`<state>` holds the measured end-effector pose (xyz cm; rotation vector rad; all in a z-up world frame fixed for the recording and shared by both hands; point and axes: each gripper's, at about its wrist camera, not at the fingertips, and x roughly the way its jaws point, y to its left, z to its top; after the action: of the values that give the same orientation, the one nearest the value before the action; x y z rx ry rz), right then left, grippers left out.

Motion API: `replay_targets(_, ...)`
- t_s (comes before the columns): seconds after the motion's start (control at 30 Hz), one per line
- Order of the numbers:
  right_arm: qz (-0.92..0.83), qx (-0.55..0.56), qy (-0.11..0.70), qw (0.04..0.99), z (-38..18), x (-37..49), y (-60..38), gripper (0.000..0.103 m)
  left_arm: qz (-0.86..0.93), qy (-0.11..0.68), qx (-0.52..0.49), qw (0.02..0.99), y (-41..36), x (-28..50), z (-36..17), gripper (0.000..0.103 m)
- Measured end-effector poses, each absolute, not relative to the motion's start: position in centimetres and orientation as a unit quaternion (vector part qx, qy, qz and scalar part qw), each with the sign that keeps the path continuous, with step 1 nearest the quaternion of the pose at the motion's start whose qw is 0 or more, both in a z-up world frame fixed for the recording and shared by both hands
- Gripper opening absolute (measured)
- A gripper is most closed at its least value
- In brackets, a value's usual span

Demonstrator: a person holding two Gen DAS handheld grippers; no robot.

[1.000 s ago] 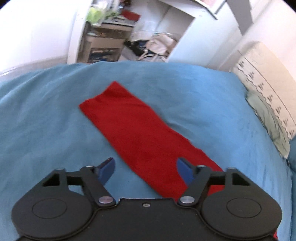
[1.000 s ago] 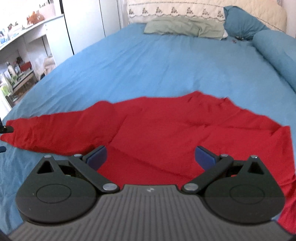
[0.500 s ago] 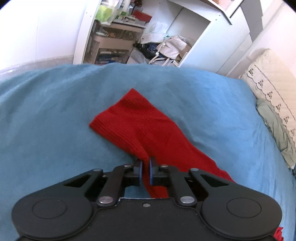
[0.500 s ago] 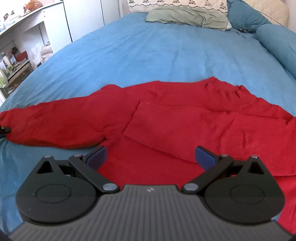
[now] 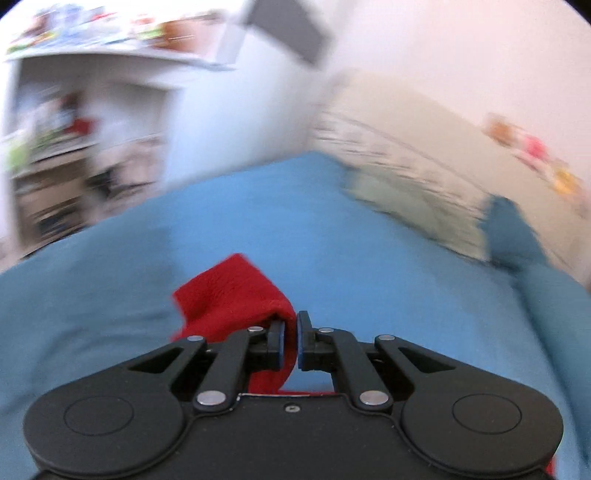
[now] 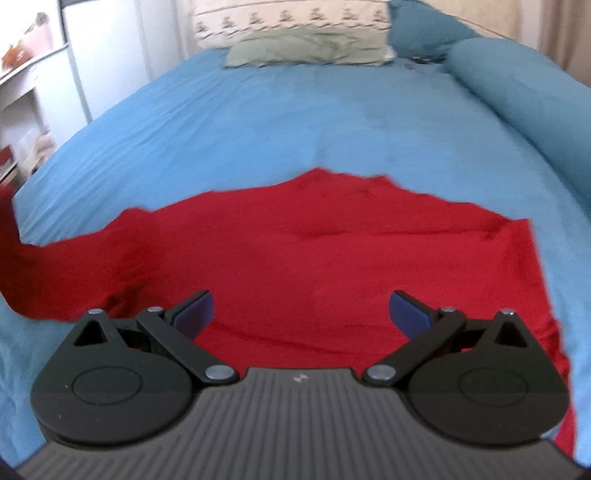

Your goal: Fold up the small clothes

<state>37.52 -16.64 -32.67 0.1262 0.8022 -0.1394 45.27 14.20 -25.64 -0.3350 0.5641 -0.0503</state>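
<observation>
A red knitted garment lies spread on the blue bed cover. Its long sleeve hangs lifted off the bed, pinched between the pads of my left gripper, which is shut on it. The cuff end droops to the left of the jaws. In the right wrist view the sleeve runs off the left edge, rising. My right gripper hovers open over the body of the garment, with nothing between its fingers.
A green pillow and a patterned cream pillow lie at the head of the bed, blue cushions along the right. White shelves with clutter stand beyond the bed's left side.
My left gripper closed on the red sleeve and lifted it off the bed, swinging toward the pillows. The right gripper shifted over the garment's body and stayed open.
</observation>
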Motion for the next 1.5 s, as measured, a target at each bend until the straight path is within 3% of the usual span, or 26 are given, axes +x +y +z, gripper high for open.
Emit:
replay_targets(0.2,-0.124,0.085,0.377,0.914,-31.8,35.0,-24.6,0.103,-0.17,0.303,-0.138,0.927,-1.1,45.0,-26.1,0.006)
replay_targets(0.4,-0.164,0.106,0.386,0.902,-32.9,32.0,-31.4,0.103,-0.235,0.388,-0.07,0.888,-12.8,43.3,-32.5,0.006)
replay_targets(0.67,-0.173,0.119,0.4,0.892,-35.4,30.3,-35.2,0.103,-0.227,0.453,-0.012,0.862,-15.8,41.6,-39.2,0.007)
replay_targets(0.7,-0.17,0.12,0.4,0.893,-35.5,30.4,-35.3,0.103,-0.23,0.452,-0.009,0.862,-15.7,41.6,-39.0,0.012)
replay_targets(0.77,-0.162,0.123,0.397,0.895,-35.4,30.5,-35.3,0.103,-0.234,0.458,-0.012,0.858,-15.2,41.6,-38.4,0.041)
replay_targets(0.8,-0.156,0.123,0.396,0.897,-35.3,31.0,-35.1,0.103,-0.233,0.458,-0.012,0.858,-15.3,41.6,-37.8,0.066)
replay_targets(0.83,-0.151,0.123,0.394,0.898,-35.1,31.1,-35.1,0.103,-0.226,0.454,-0.011,0.862,-14.6,41.4,-37.3,0.079)
replay_targets(0.9,-0.137,0.119,0.389,0.903,-34.4,31.8,-34.5,0.103,-0.207,0.443,-0.002,0.872,-13.3,40.5,-36.3,0.085)
replay_targets(1.17,-0.039,0.044,0.423,0.904,-33.7,37.8,-28.5,0.103,-0.094,0.446,0.013,0.89,-5.3,40.2,-34.8,0.085)
replay_targets(1.4,0.018,-0.076,0.401,0.913,-35.9,42.9,-20.6,0.103,-0.045,0.445,0.008,0.894,-0.4,41.2,-35.9,0.085)
replay_targets(1.47,0.016,-0.104,0.409,0.906,-37.4,44.4,-19.2,0.08,-0.038,0.448,0.004,0.893,0.3,41.2,-36.2,0.085)
replay_targets(1.5,0.013,-0.111,0.417,0.902,-38.1,45.0,-19.0,0.06,-0.035,0.449,0.001,0.893,0.9,40.9,-36.1,0.085)
